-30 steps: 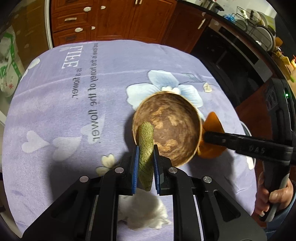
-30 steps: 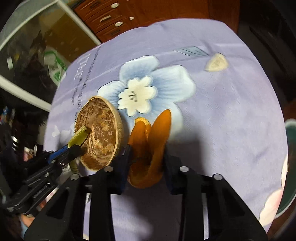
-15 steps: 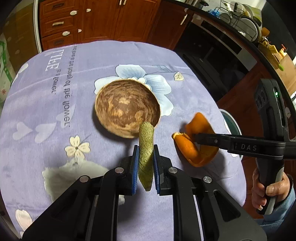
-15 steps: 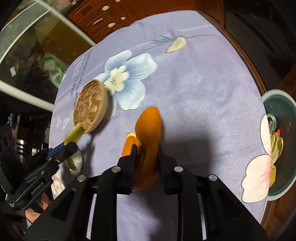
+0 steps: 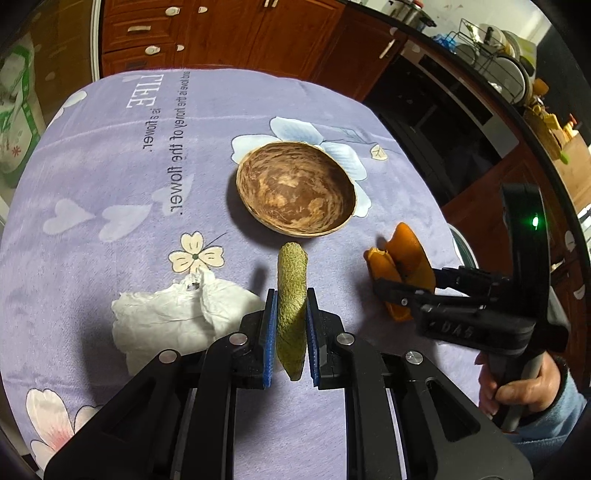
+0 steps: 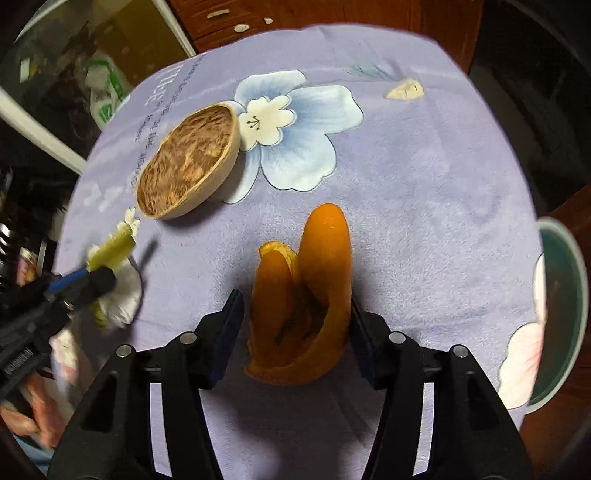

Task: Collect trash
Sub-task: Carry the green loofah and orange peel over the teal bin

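Left wrist view only: tissue [image 5: 173,321] shows clearly, crumpled white, lying on the cloth [image 5: 110,177] just left of the left gripper [image 5: 291,325]; also the person's right hand [image 5: 517,387] wrapped round the right gripper's handle, green LED lit above it, cabinets [image 5: 221,33] and a dish rack [image 5: 495,59] behind. Right wrist view only: a green-rimmed bin [image 6: 561,314] at the right edge, beyond the table; the tissue there is a blurred white patch [image 6: 123,295] under the left gripper.

Left gripper is clamped on a green rind [image 5: 291,295], blue pads pressing both flat sides. Rind is long and narrow, long axis along the fingers, blunt end pointing forward at the bowl [image 5: 295,192], tapered end back toward the camera. Held above the cloth, its tip just short of the bowl's near rim, apart from it. In the right view the rind [image 6: 110,251] is motion-blurred, sticking out toward the bowl [image 6: 188,162].

Right gripper [image 6: 297,314] holds orange peel [image 6: 317,288]; right finger touches it, left finger looks a hair off, so grip looks loose — cannot tell if fully closed on it. Peel is a curled cup, two lobes standing forward, long axis along the fingers, taller lobe on the right. From the left view the peel [image 5: 402,258] sits at the right gripper's [image 5: 406,291] tip, above the cloth, right of the bowl and well apart from it.

Bowl is brown, mottled, upright, empty, resting on the blue flower print. Left gripper points level-ish across the table; right gripper comes in from the right side, fingers aimed left.
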A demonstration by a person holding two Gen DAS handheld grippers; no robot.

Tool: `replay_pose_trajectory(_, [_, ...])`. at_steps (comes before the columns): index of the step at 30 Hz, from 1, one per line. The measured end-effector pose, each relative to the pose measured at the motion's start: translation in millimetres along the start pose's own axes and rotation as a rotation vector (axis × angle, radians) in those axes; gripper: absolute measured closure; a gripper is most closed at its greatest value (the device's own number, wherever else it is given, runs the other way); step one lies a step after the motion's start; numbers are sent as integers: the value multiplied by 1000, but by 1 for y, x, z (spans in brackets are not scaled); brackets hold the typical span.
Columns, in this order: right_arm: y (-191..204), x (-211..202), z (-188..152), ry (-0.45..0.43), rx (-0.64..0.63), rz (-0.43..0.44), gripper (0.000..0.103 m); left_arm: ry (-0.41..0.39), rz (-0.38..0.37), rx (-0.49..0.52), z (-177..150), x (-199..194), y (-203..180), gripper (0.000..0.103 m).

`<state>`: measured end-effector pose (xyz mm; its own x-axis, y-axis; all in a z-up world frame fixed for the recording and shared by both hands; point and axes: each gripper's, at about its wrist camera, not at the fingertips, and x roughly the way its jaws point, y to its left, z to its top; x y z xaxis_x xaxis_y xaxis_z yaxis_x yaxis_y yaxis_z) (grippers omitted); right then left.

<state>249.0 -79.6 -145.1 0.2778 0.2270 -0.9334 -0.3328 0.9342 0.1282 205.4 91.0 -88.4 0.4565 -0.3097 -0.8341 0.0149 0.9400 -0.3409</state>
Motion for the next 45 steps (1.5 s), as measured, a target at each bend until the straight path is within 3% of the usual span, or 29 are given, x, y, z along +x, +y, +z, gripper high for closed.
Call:
replay_pose_trajectory(3, [-2,-4,-4,-9,25,1,73,-3,-12,0,-1,-2,0,88])
replay_pose_trajectory(6, [-15,-11,-5,-2,95,30,78,-7,-19,15,-1,-4,-5,88])
replay_pose_trajectory(12, [-47,-32,-12,-18,220,132,79,-10,-33,65,0,-6,-27,88])
replay_pose_trajectory(17, [-74,-65,-21,-88,277,165,79,-11,-37,142,4,-5,-66,88])
replay_pose_trajectory(34, [-220,-133,-86,-280,521,194,78,45,-34,375,13,37,-216,88])
replay_pose_trajectory(45, [-304,-134,-134,-283,666,157,77,132,-62,496,6,93,-306,88])
